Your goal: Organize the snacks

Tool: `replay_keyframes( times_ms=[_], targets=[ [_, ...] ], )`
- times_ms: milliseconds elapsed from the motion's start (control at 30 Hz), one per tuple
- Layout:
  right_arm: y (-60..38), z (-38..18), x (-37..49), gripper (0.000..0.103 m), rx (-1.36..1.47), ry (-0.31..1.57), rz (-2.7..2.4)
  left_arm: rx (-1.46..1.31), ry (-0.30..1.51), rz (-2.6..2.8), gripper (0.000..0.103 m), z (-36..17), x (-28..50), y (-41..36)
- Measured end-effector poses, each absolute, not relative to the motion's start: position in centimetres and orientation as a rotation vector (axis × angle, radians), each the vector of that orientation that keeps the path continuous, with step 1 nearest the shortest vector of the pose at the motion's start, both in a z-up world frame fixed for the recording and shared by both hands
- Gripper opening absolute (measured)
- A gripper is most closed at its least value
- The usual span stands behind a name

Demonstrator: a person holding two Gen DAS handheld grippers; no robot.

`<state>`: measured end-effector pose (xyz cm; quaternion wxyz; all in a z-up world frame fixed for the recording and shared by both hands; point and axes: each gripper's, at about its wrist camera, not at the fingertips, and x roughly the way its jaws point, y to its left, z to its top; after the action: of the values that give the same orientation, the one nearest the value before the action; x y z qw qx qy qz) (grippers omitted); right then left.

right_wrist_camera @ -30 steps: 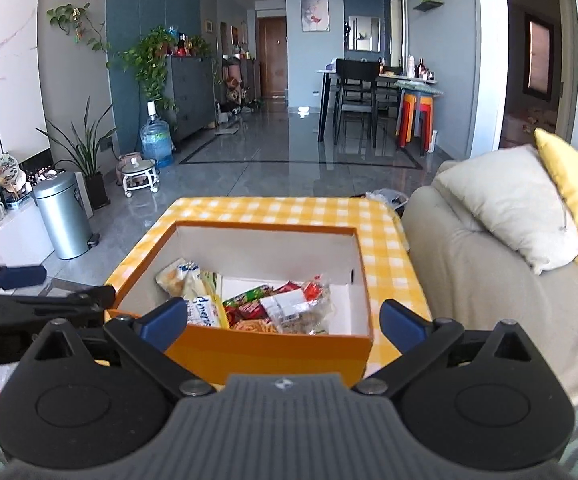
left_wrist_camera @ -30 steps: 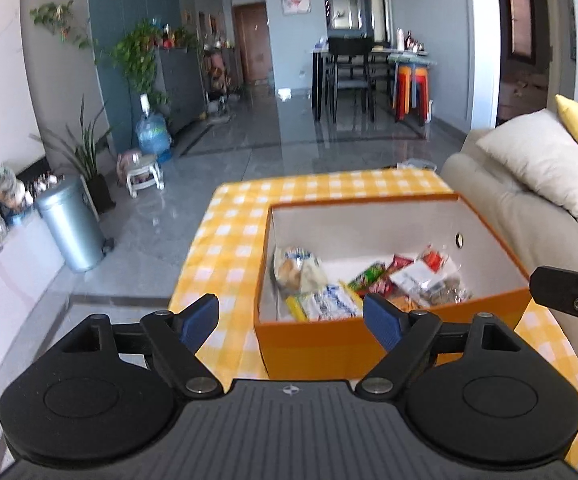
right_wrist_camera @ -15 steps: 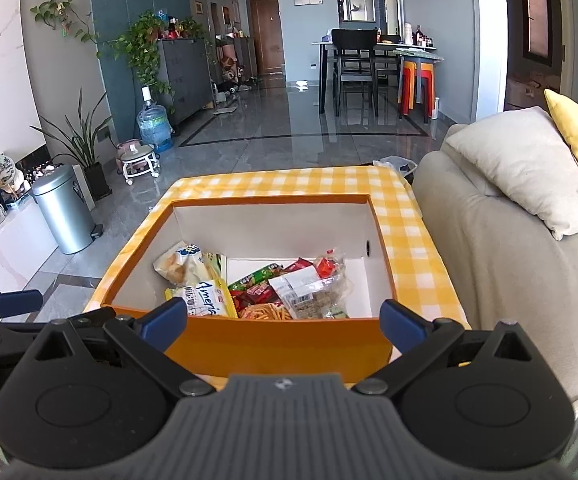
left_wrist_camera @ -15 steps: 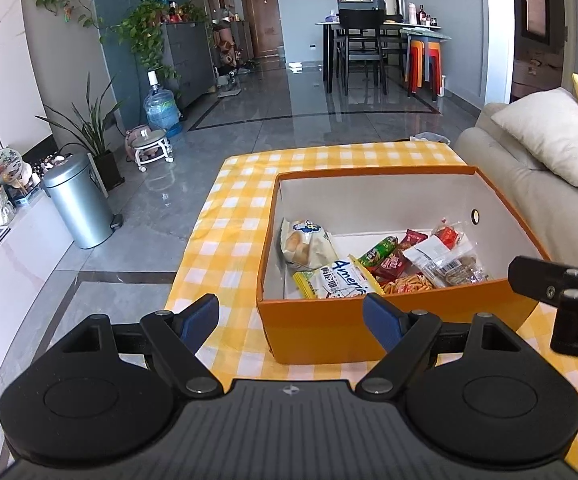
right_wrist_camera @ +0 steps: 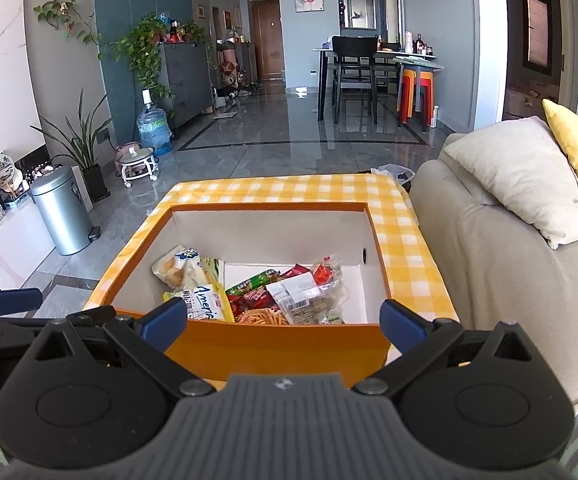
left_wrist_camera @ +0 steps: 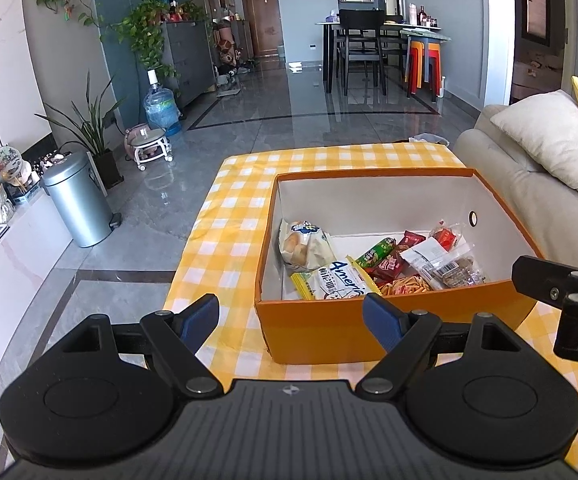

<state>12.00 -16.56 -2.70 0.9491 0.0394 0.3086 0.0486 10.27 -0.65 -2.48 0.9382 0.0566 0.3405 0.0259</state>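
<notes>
An orange box (left_wrist_camera: 389, 328) with a white inside stands on the tabletop (left_wrist_camera: 233, 216), which is covered in a yellow-and-white checked cloth. The snacks lie together on the box floor, toward its near wall. At the left is a pale bag of small buns (left_wrist_camera: 305, 244), leaning into the corner. Just beside it lies a yellow-edged wafer pack (left_wrist_camera: 335, 280) with blue lettering. To its right sit a green tube-shaped packet (left_wrist_camera: 377, 252), several small red wrappers (left_wrist_camera: 391, 265), a packet of orange sticks (left_wrist_camera: 405, 285) and a clear bag with a barcode label (left_wrist_camera: 441, 266), all touching or overlapping; how they are stacked is hard to tell from these angles.

The left gripper (left_wrist_camera: 291, 318) hovers short of the box's near-left corner, its blue-tipped fingers spread wide with nothing between them. The right gripper (right_wrist_camera: 283, 320) is held in front of the box's near wall, its fingers also spread wide and empty, one tip near each end of that wall. Each gripper shows at the edge of the other's view.

A beige sofa (right_wrist_camera: 489, 260) with a pale cushion (right_wrist_camera: 525, 176) runs along the right of the tabletop, and a metal bin (left_wrist_camera: 79, 200) stands on the grey floor to the left.
</notes>
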Motion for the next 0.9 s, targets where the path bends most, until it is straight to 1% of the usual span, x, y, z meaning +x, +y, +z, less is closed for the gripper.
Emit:
replay_keyframes(
  times_ms=[900],
  targets=[
    [-17.11, -2.37, 11.56, 0.099, 0.090, 0.608, 0.105, 0.121, 0.696, 0.049, 0.096, -2.07, 10.07, -0.94]
  ],
)
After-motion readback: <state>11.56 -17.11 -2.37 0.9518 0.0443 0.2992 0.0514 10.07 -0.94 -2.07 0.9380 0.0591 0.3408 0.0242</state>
